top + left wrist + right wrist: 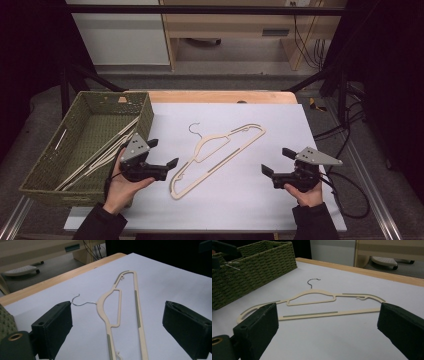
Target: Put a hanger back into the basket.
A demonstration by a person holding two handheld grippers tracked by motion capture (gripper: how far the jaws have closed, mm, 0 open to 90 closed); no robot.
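A cream hanger [218, 157] lies flat on the white sheet [240, 200] that covers the table, between the two grippers and touching neither. It runs diagonally in the high view: its lower end sits just beside the left gripper [164, 153], its upper end points toward the far right of the sheet, and its wire hook [194, 128] points toward the far edge. The left gripper, held in the left hand [121, 187] just in front of the basket [141, 112], has its jaws wide apart with nothing between them; in the left gripper view the hanger [120, 310] lies on the sheet ahead of the jaws. The right gripper [277, 161], held in the right hand [308, 194] near the right side of the sheet, also has its jaws wide apart and empty; in the right gripper view the hanger [312, 312] lies crosswise beyond the jaws. The green woven basket stands at the left edge of the sheet, well apart from the right gripper, and holds several more cream hangers [102, 157] leaning lengthwise inside it. The basket [257, 272] is also visible at upper left in the right gripper view.
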